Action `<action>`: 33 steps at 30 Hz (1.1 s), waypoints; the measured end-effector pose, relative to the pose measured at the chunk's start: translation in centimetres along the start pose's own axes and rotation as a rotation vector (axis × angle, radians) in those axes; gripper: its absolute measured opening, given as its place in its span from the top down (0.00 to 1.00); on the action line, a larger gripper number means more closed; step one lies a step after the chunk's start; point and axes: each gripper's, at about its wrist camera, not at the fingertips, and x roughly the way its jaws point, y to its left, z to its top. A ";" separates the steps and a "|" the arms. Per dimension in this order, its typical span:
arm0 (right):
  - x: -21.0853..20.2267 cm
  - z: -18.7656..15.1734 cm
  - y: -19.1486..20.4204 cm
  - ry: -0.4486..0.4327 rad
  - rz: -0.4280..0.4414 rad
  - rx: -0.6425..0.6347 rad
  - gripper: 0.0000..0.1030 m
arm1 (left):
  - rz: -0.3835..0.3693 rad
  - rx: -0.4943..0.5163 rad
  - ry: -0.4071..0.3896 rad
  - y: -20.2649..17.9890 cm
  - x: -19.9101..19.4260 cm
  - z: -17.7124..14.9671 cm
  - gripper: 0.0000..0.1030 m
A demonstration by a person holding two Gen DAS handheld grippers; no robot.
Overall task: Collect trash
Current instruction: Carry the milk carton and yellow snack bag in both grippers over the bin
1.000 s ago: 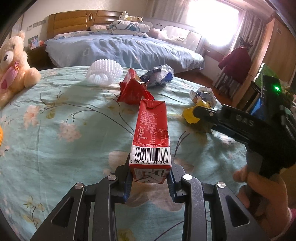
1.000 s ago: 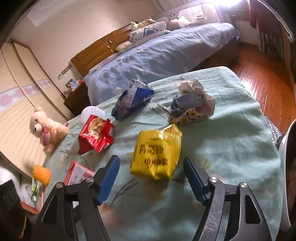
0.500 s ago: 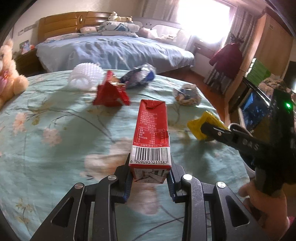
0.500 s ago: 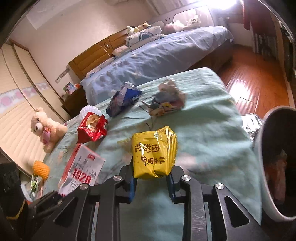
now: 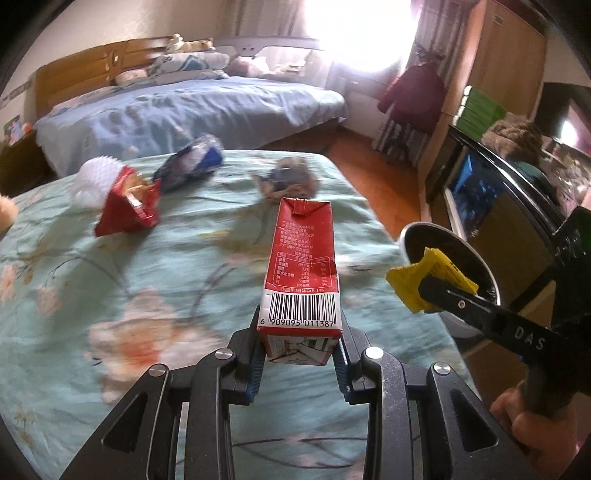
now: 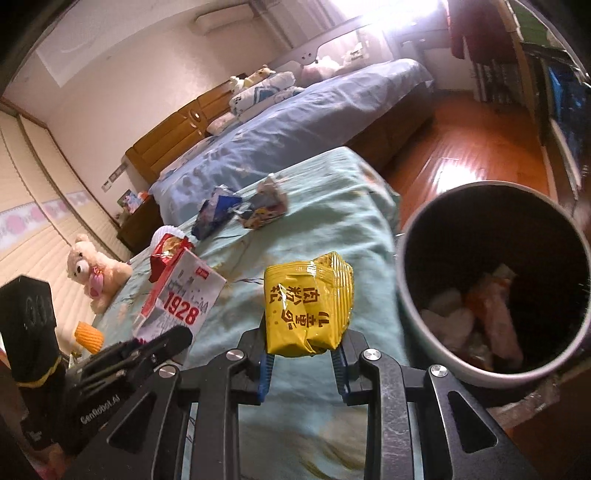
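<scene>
Both loads are now carried past the floral bed's [image 6: 332, 206] edge toward the bin [image 6: 413, 295]: red carton [image 5: 301, 273], barcode 6909095011387, clamped in left gripper [image 5: 300, 363]; yellow packet [image 6: 308, 306] pinched in right gripper [image 6: 303, 363].

You face a bedroom with pale cream walls [image 6: 110, 66]. A bed with a blue quilt [image 5: 192, 110] stands against a wooden headboard [image 5: 92, 62], pillows [image 5: 188, 62] piled at its head. Beyond it a bright window [image 5: 362, 33] floods the room with glare, curtains [image 5: 424, 33] hanging beside it. The floor is glossy reddish wood [image 6: 472, 155]. A dark red coat [image 5: 413, 96] hangs near a tall wooden wardrobe [image 5: 509, 62]. A dark nightstand [image 6: 140, 221] sits beside the headboard.
</scene>
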 end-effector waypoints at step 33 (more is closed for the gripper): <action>-5.7 0.2 -9.9 -0.072 -0.163 0.100 0.74 | -0.093 0.192 0.057 -10.6 4.6 1.5 0.71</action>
